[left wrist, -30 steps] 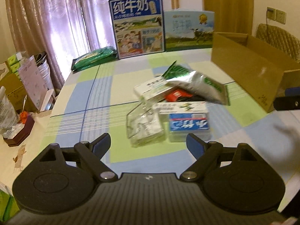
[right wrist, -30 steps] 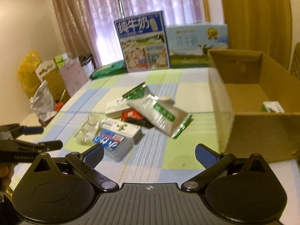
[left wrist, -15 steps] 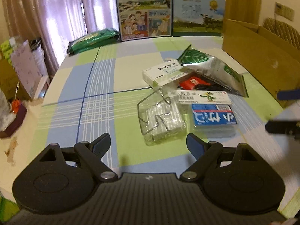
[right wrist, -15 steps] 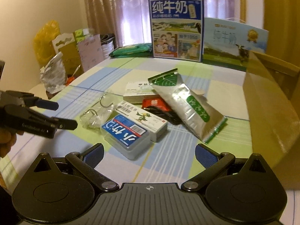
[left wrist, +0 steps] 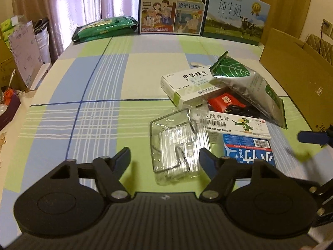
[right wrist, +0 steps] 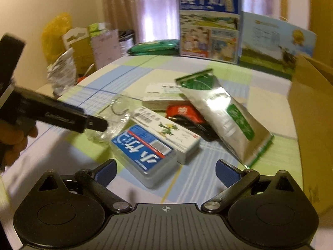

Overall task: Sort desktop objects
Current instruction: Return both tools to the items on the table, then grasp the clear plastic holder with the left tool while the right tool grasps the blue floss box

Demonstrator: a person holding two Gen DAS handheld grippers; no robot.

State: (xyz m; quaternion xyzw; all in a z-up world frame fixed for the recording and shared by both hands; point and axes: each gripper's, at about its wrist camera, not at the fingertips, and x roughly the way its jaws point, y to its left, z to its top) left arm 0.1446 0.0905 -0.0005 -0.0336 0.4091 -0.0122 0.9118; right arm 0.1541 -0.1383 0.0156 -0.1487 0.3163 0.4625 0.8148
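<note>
1. Hovering with jaws spread and empty, the left gripper has the clear packet directly ahead between its fingers.
2. The right gripper, likewise spread, has the blue-labelled case just ahead; the cardboard box stands to its right.

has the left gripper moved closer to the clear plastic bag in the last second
Yes. The left gripper has advanced toward the pile; the clear plastic bag now sits between its open fingertips.

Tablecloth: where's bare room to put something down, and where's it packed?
Free: the tablecloth from its left edge to the clear plastic packet, and back toward the green bag. Crowded: the pile of packet, medicine box, blue case and silver pouch beside the cardboard box.
</note>
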